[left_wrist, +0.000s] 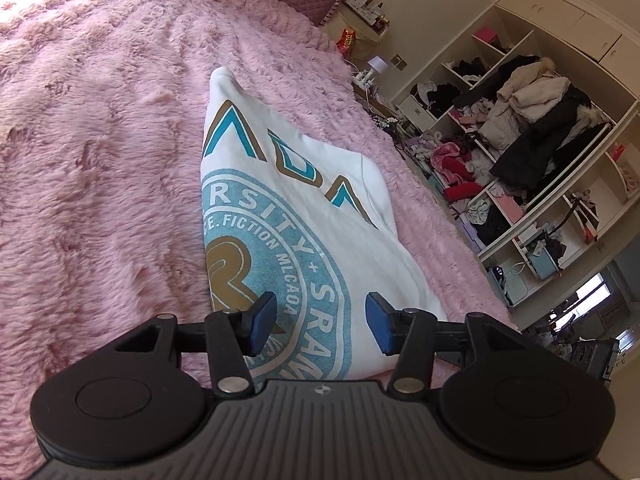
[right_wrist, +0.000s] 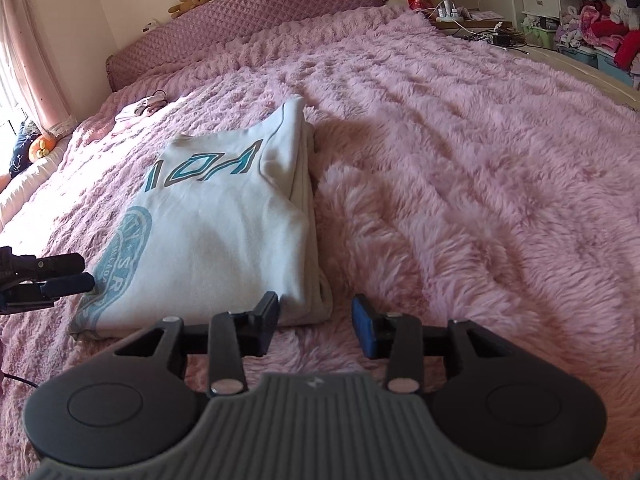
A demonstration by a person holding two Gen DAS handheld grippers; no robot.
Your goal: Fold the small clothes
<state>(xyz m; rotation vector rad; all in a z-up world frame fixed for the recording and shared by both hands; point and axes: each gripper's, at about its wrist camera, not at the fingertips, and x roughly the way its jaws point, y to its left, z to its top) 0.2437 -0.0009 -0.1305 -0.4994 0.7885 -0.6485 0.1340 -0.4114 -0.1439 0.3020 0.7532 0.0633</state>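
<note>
- Clothing: a white cotton sweatshirt [left_wrist: 288, 216] printed with a round light-blue crest and teal-and-gold letters lies folded into a thick rectangle on a shaggy pink plush blanket [left_wrist: 92, 152] that covers the bed.
- Seen from the right wrist, the sweatshirt [right_wrist: 224, 236] shows stacked layers along its right edge, and the blanket [right_wrist: 460, 184] spreads out wide to the right of it.
- The left gripper [left_wrist: 321, 322] hangs over the near edge of the sweatshirt with its blue-padded fingers spread apart and nothing between them; the crest shows in the gap.
- The right gripper [right_wrist: 316, 328] sits low at the near right corner of the sweatshirt, its fingers also parted and holding nothing, with pink pile between them.
- In the right wrist view the left gripper [right_wrist: 60, 280] enters from the left, just beside the sweatshirt's near left corner.
- A quilted mauve headboard [right_wrist: 256, 12] runs along the far end of the bed.
- White open shelves [left_wrist: 532, 152] stuffed with coats and clothes stand beside the bed.
</note>
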